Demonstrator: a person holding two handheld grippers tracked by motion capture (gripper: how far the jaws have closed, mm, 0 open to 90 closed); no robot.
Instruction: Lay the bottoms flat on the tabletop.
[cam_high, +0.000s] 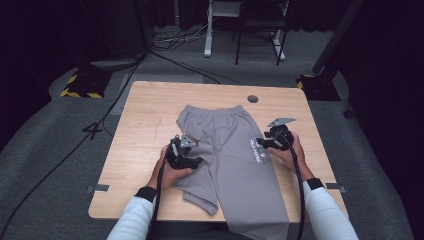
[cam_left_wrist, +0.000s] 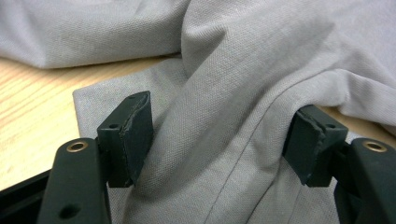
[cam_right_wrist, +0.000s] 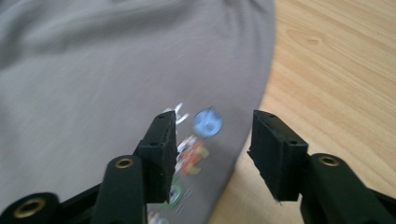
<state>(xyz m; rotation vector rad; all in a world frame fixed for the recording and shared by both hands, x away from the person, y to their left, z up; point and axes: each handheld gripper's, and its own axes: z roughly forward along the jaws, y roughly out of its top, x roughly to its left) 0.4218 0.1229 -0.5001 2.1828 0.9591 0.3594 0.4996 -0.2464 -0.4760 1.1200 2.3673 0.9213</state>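
Observation:
A pair of grey trousers (cam_high: 227, 140) lies on the wooden table (cam_high: 145, 125), waistband at the far side, one long leg hanging over the near edge. My left gripper (cam_high: 199, 161) is at the shorter, bunched leg. In the left gripper view a thick fold of the grey cloth (cam_left_wrist: 224, 93) runs between the jaws and both pads press against it. My right gripper (cam_high: 260, 144) sits at the trousers' right edge, over a small coloured print (cam_right_wrist: 196, 149). Its jaws stand open with nothing pinched; the right gripper (cam_right_wrist: 212, 140) straddles the cloth's edge, bare wood (cam_right_wrist: 336, 70) beside it.
A dark round hole (cam_high: 252, 98) is set in the table near its far edge. Bare wood lies left and right of the trousers. On the carpet beyond are cables (cam_high: 170, 42), a white desk frame (cam_high: 209, 30) and yellow-and-black striped bases (cam_high: 80, 85).

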